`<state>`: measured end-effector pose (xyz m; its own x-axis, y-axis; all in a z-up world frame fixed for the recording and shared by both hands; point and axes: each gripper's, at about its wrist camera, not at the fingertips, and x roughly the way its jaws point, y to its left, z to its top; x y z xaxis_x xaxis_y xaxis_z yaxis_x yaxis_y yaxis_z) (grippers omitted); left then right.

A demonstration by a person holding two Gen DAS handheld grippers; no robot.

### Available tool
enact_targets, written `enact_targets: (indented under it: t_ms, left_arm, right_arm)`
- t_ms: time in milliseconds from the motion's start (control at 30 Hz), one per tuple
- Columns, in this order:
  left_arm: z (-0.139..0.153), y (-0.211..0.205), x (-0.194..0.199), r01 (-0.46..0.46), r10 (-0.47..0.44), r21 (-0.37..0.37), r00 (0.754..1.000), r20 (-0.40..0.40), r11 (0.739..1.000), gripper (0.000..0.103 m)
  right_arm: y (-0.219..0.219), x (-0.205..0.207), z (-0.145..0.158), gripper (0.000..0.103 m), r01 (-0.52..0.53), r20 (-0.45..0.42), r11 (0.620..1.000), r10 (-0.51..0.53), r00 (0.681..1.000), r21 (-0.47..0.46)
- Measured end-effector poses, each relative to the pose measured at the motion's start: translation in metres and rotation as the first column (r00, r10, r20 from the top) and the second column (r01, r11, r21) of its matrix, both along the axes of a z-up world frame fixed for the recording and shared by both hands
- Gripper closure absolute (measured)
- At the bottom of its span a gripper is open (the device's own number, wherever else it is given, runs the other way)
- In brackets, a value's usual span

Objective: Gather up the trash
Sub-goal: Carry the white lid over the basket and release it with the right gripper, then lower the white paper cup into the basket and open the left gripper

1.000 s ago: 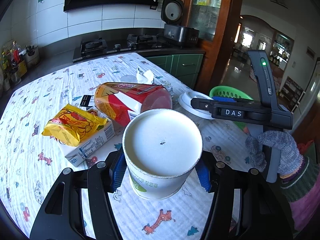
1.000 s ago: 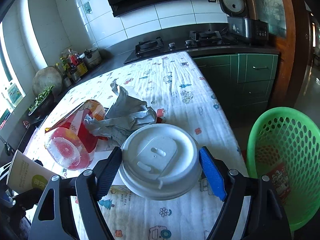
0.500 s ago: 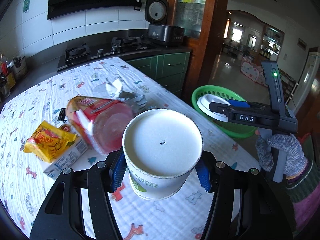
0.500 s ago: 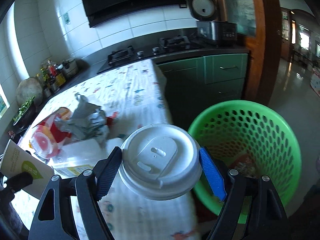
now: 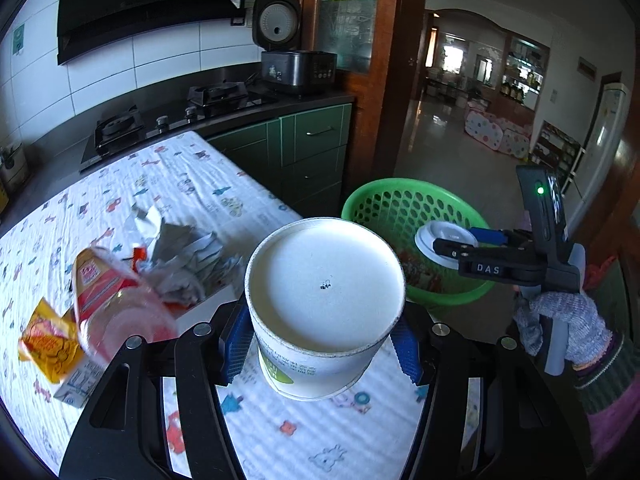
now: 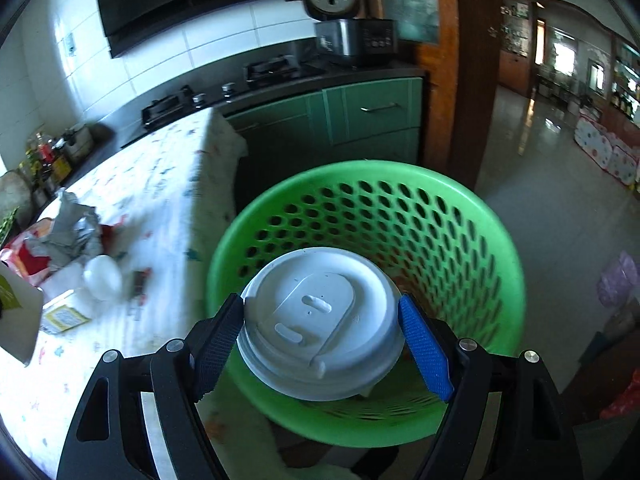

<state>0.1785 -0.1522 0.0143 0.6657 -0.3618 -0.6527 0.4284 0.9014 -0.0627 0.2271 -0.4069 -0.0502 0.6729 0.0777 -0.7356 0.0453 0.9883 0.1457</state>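
My left gripper (image 5: 322, 346) is shut on a white paper cup (image 5: 324, 296) with a green logo, held above the table's near edge. My right gripper (image 6: 322, 336) is shut on a white plastic cup lid (image 6: 320, 328), which hangs over the mouth of the green perforated basket (image 6: 460, 240) beside the table. In the left wrist view the right gripper (image 5: 460, 246) holds the lid (image 5: 438, 238) above the basket (image 5: 384, 208), in a gloved hand (image 5: 560, 320). A red-and-yellow wrapper (image 5: 116, 300), crumpled foil (image 5: 176, 256), a yellow packet (image 5: 46, 338) and a small carton (image 5: 82, 378) lie on the table.
The table carries a white cloth with cartoon prints (image 5: 132, 184). Behind it run a dark counter with a gas hob (image 5: 180, 112), a rice cooker (image 5: 292, 60) and green cabinets (image 6: 372, 116). Some trash lies at the basket's bottom. Open tiled floor (image 6: 552, 200) stretches to the right.
Both grippers have swung right, away from the table's middle. The lid has gone from above the cloth to over the basket's mouth. The cup has followed toward the table's edge.
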Motion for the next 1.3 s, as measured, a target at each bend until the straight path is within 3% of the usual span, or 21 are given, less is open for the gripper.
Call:
enact_targets:
  t_ms: [300,500,867,1300]
  left_arm:
    - [0.008,-0.033,0.025,0.020,-0.020,0.013,1.000,0.014,1.000,0.044]
    - [0.007,-0.061,0.039,0.052,-0.053,0.033,0.998,0.020,0.998,0.044]
    - [-0.015,-0.114,0.074,0.098,-0.097,0.037,0.994,-0.042,0.994,0.044]
    - [-0.044,-0.160,0.095,0.134,-0.125,0.076,0.986,-0.110,0.988,0.042]
  right_arm:
    - [-0.033,0.009,-0.022,0.022,0.054,-0.043,0.999,-0.053,0.998,0.006]
    - [-0.045,0.004,-0.019,0.022,0.071,-0.027,0.997,-0.071,0.997,0.017]
    - [-0.054,-0.034,0.002,0.019,0.072,0.038,0.997,-0.073,0.997,0.023]
    - [-0.060,-0.059,0.001,0.018,0.092,0.050,0.995,-0.094,0.994,0.041]
